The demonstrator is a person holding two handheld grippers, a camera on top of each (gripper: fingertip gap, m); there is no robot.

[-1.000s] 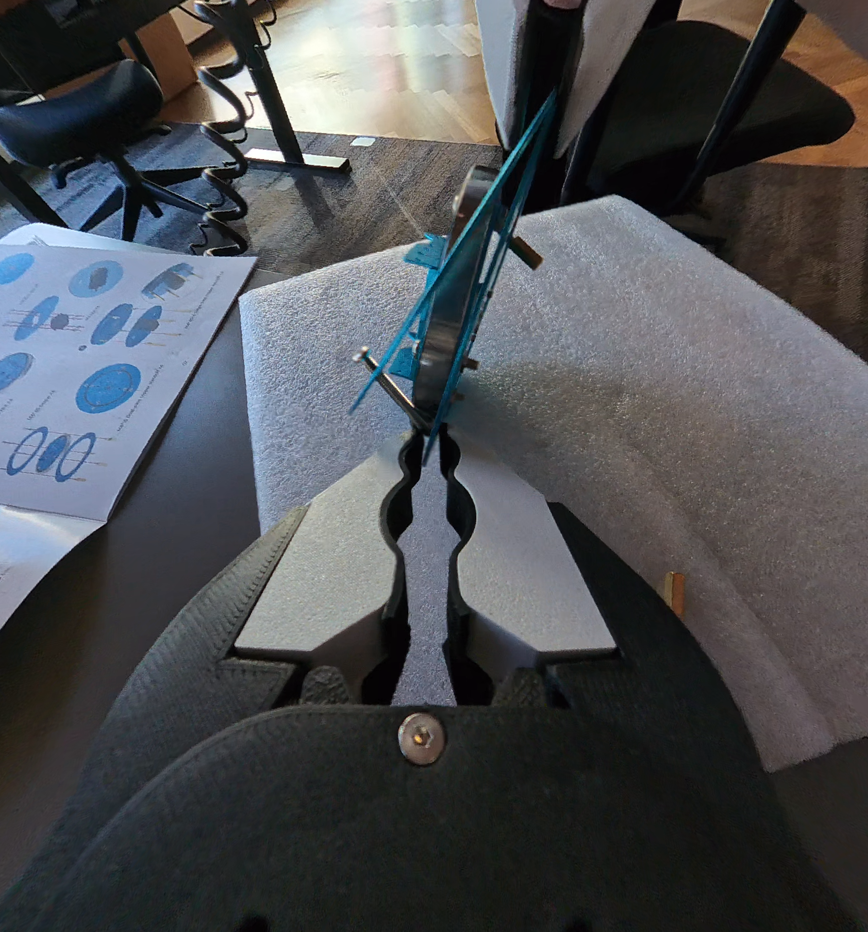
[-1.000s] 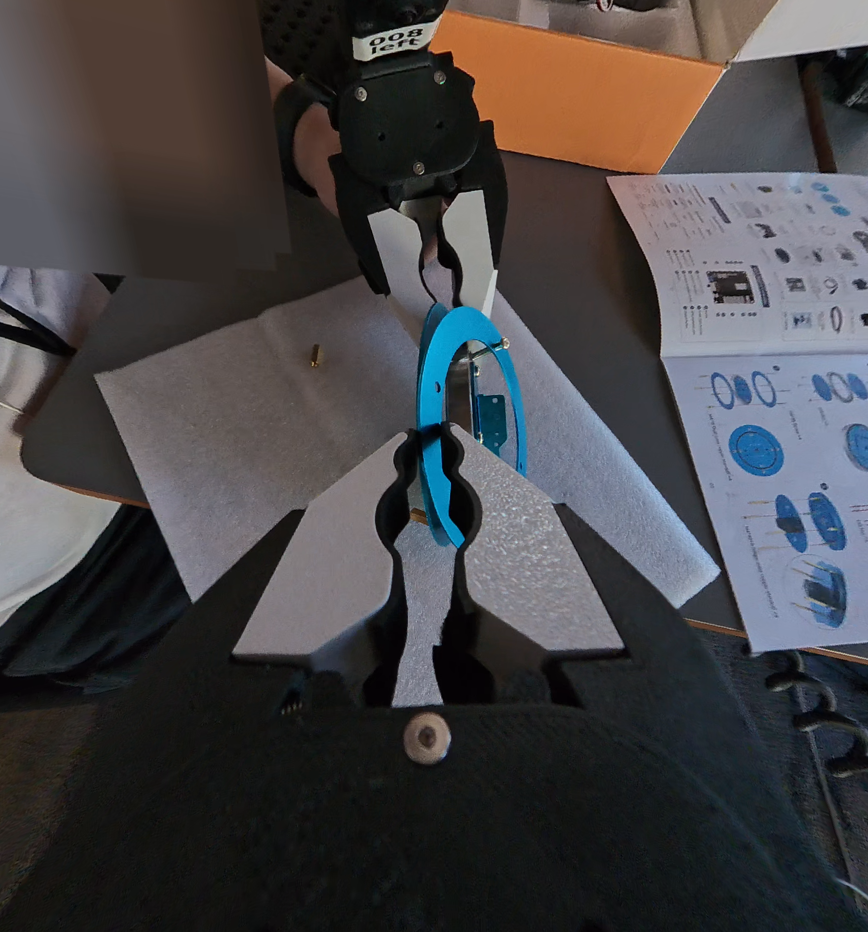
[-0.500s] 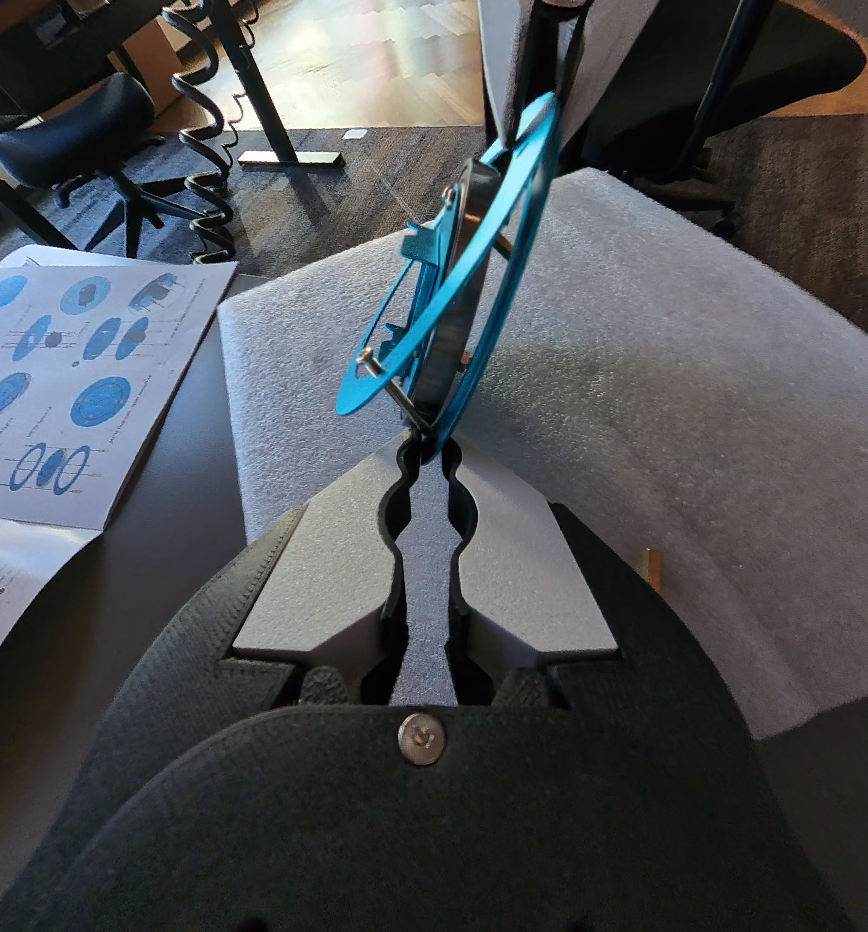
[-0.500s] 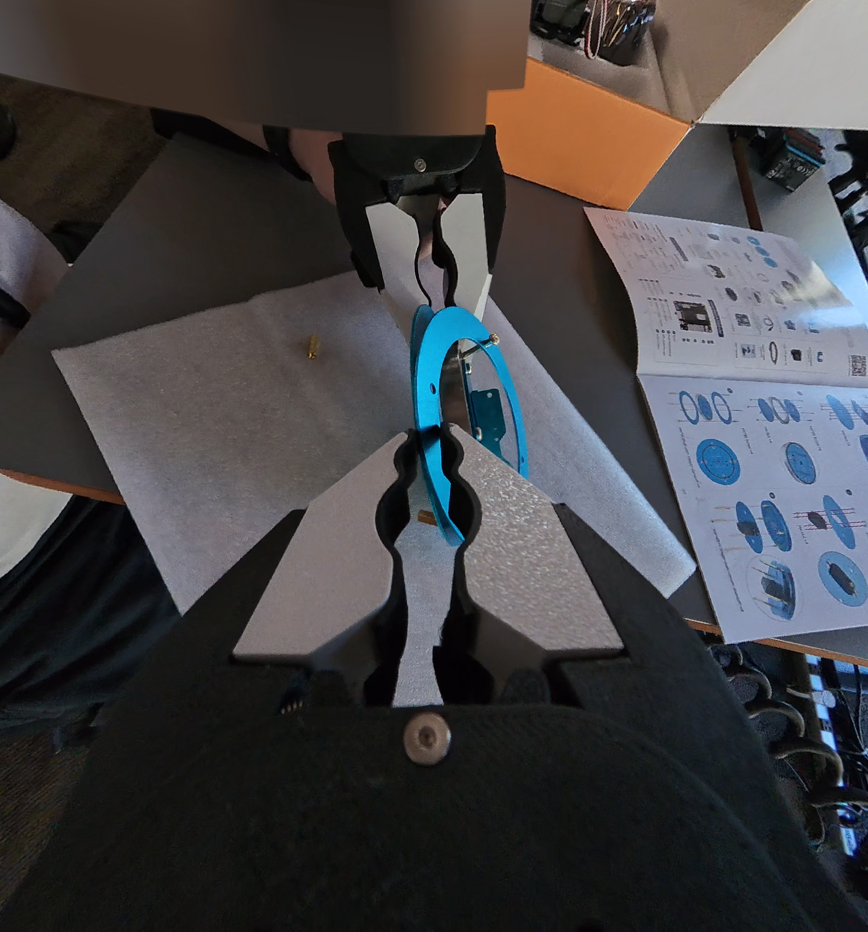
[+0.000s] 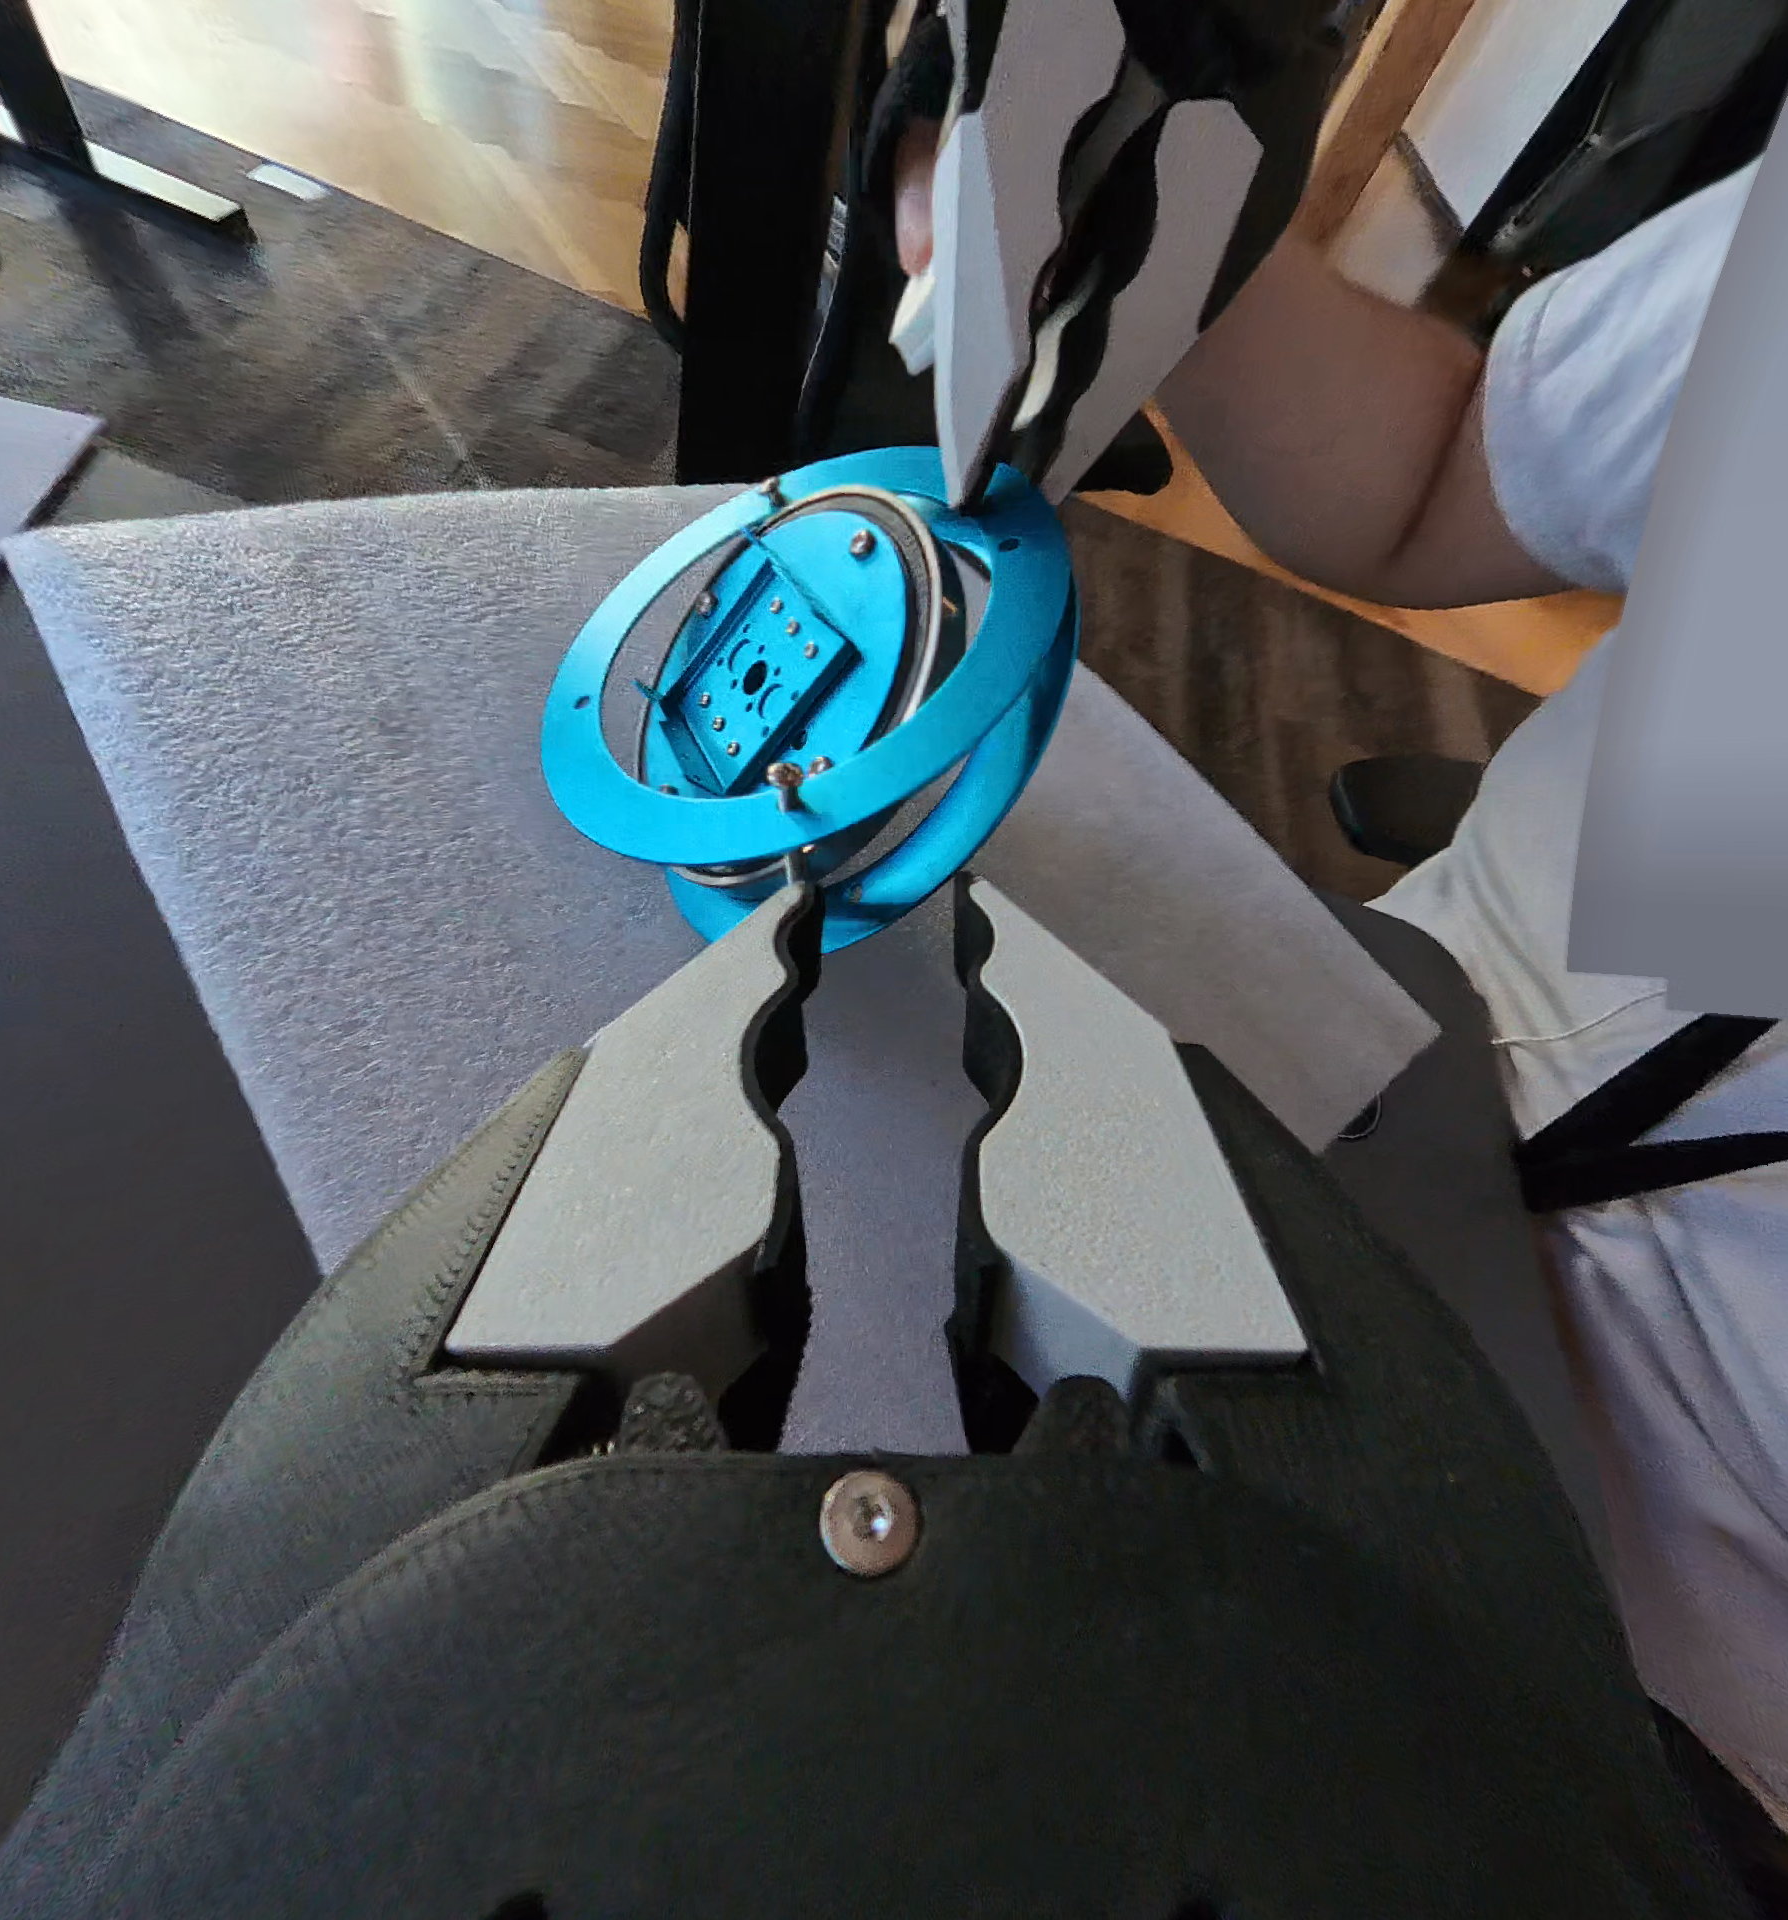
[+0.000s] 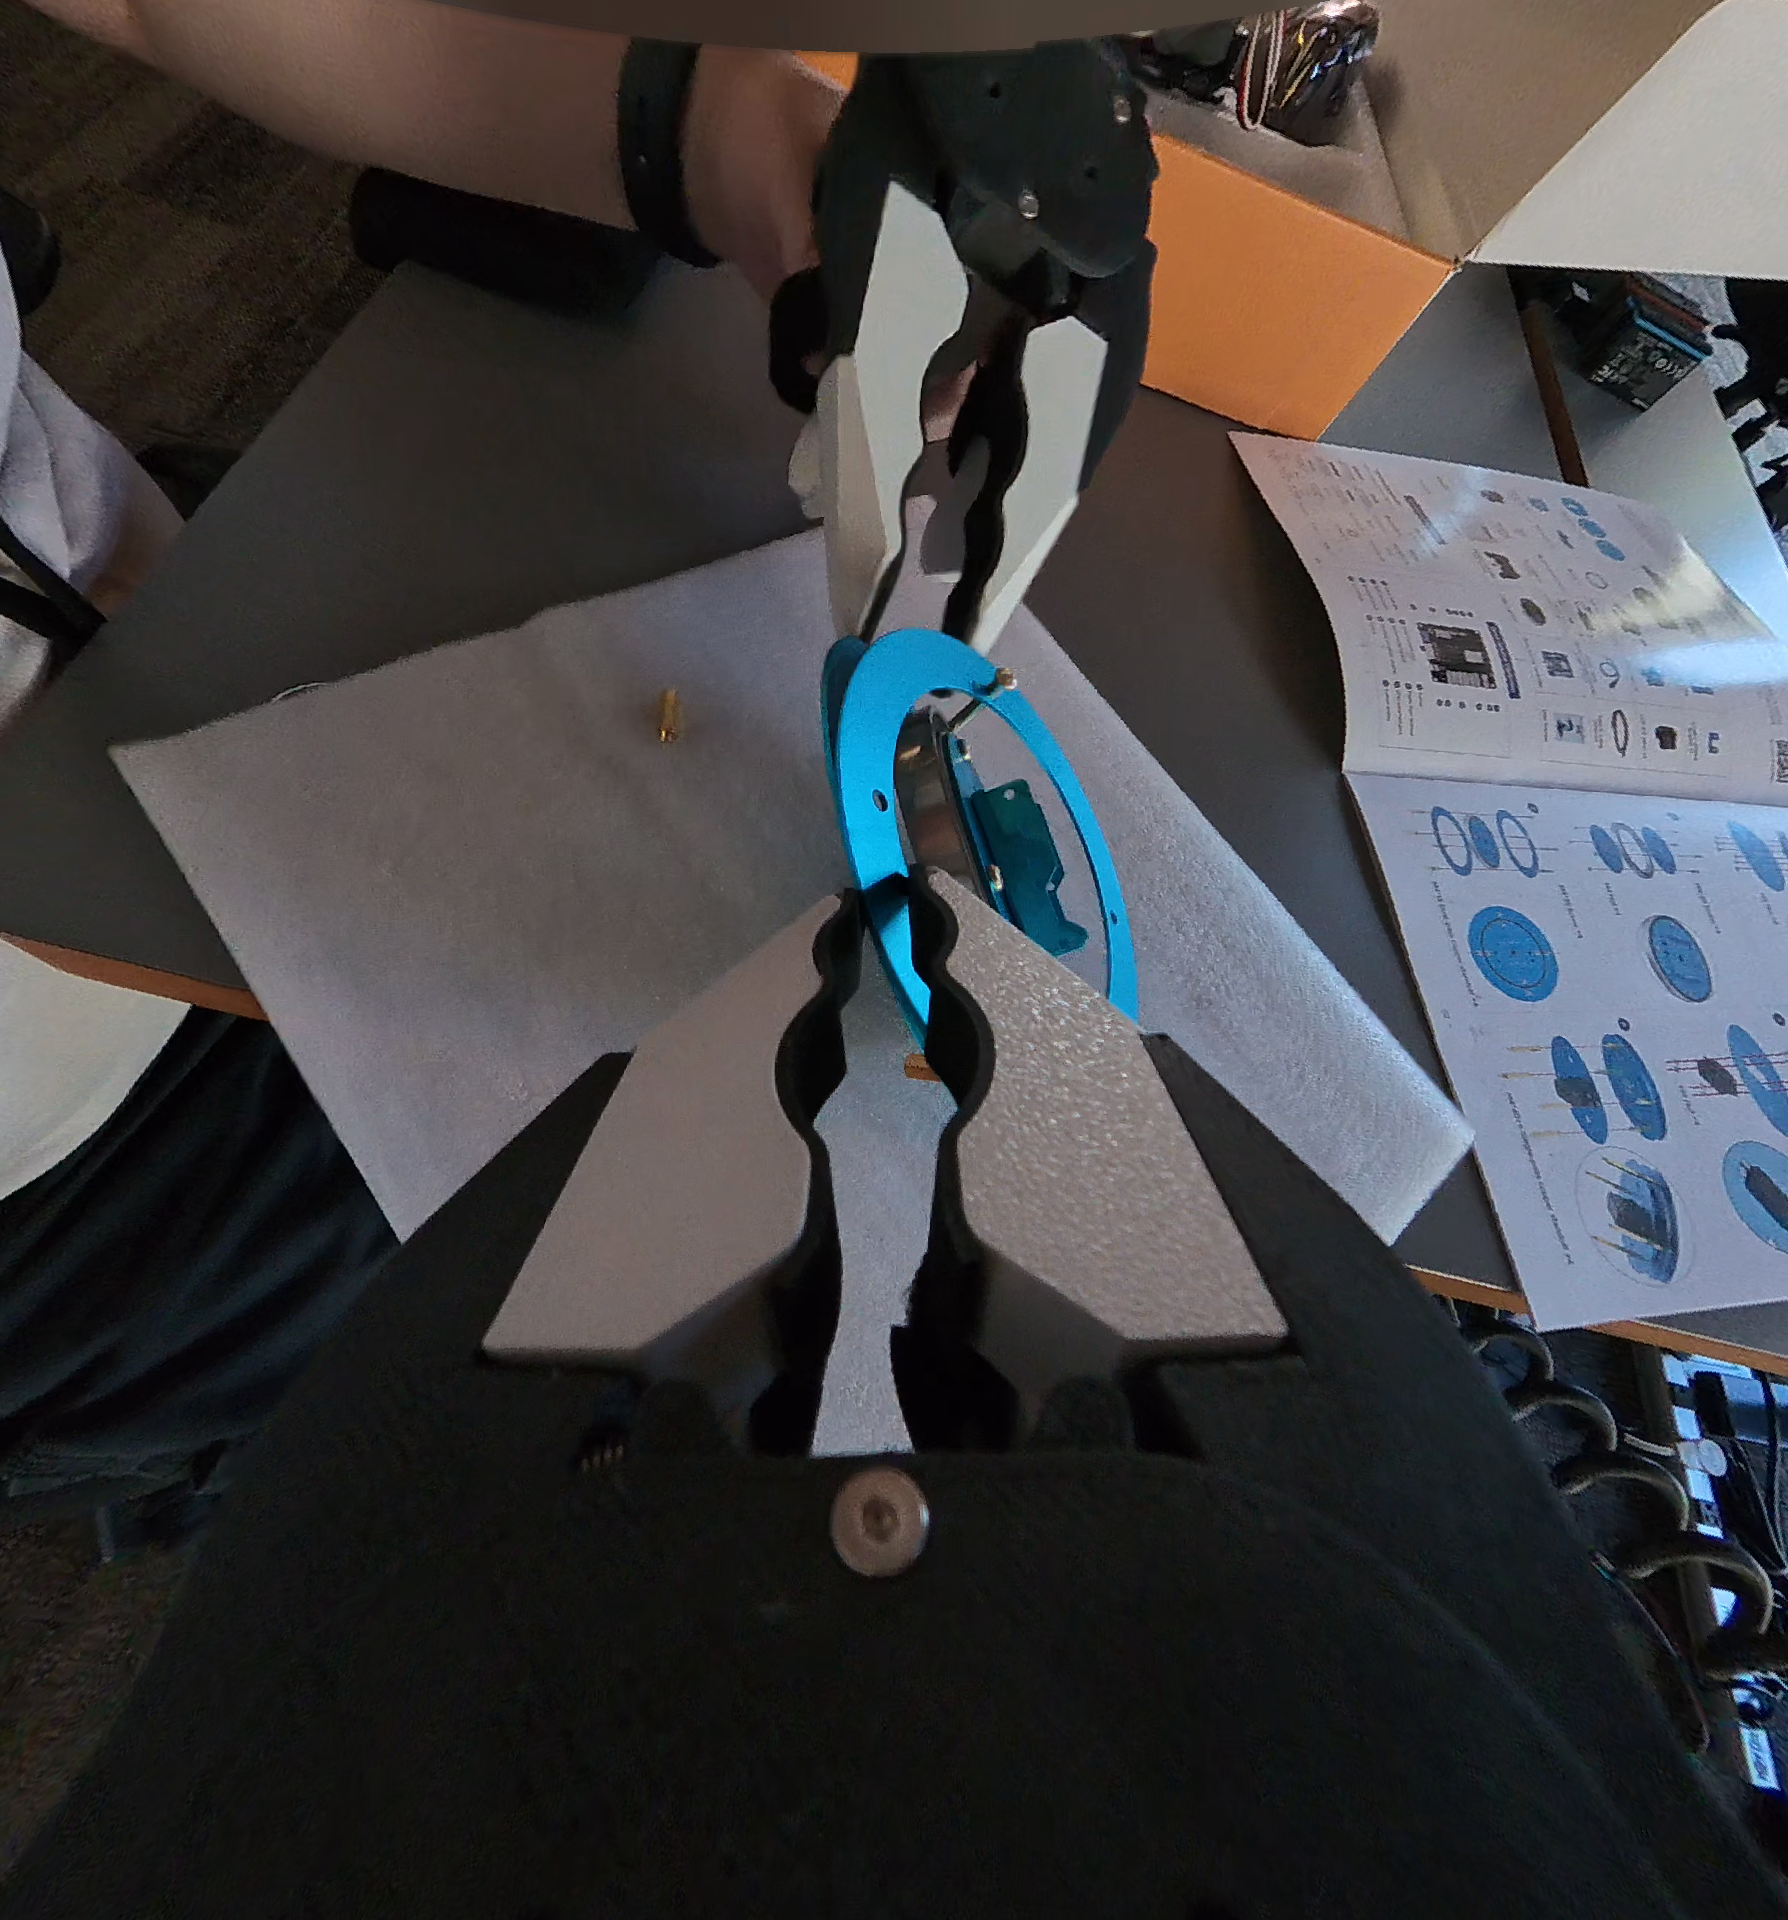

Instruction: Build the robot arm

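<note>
Left tool (image 5: 885, 894) has released the blue ring assembly (image 5: 807, 686).

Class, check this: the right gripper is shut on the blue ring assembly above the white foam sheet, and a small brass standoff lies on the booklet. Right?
Not quite. The brass standoff lies on the foam sheet, not the booklet, as the right wrist view shows. The right gripper is indeed shut on the blue ring assembly above the foam.

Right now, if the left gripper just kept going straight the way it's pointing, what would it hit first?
Most likely the blue ring assembly. The left gripper has its jaws apart, with the rings' lower edge right at their tips. The right gripper pinches the far rim. Depth is hard to judge, so contact may already exist.
</note>
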